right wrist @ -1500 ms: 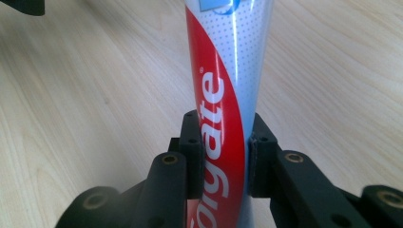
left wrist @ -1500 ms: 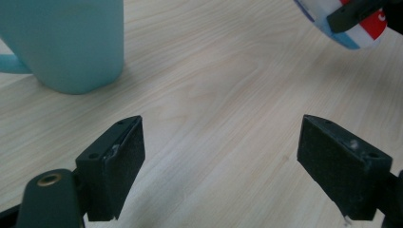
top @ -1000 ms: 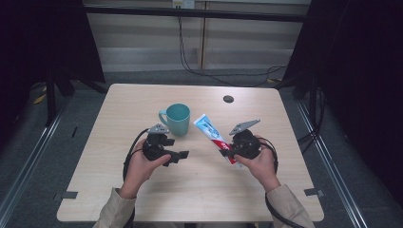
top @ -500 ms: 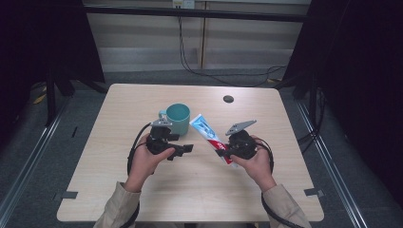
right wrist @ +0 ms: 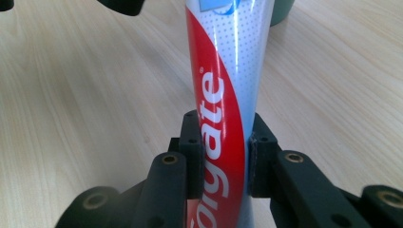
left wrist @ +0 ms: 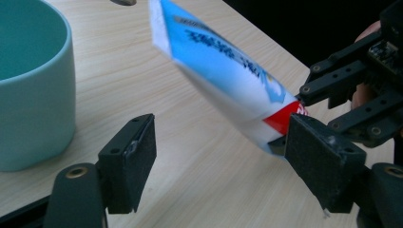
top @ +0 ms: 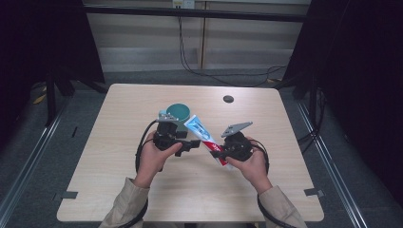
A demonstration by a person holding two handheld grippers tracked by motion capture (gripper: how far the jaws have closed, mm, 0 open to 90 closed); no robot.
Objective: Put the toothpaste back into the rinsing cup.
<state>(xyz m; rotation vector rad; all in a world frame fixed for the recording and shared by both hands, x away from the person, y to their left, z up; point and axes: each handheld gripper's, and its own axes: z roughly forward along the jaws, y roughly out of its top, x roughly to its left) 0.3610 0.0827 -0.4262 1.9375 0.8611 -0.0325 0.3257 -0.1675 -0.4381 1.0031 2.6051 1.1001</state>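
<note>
Both forearms enter from worktop's [top: 119, 190] near edge, sleeves beige, hands meeting near worktop's middle. Left hand [top: 153, 159] grips left tool [top: 194, 144], which points toward right side of worktop; its jaws stand wide apart in left tool view, spread either side of tube's red end. Right hand [top: 254, 164] grips right tool [top: 219, 151], angled toward left tool; its jaws are clamped on toothpaste tube [right wrist: 223, 90], pads pressing both sides of tube. Two tools sit just beside each other.
</note>
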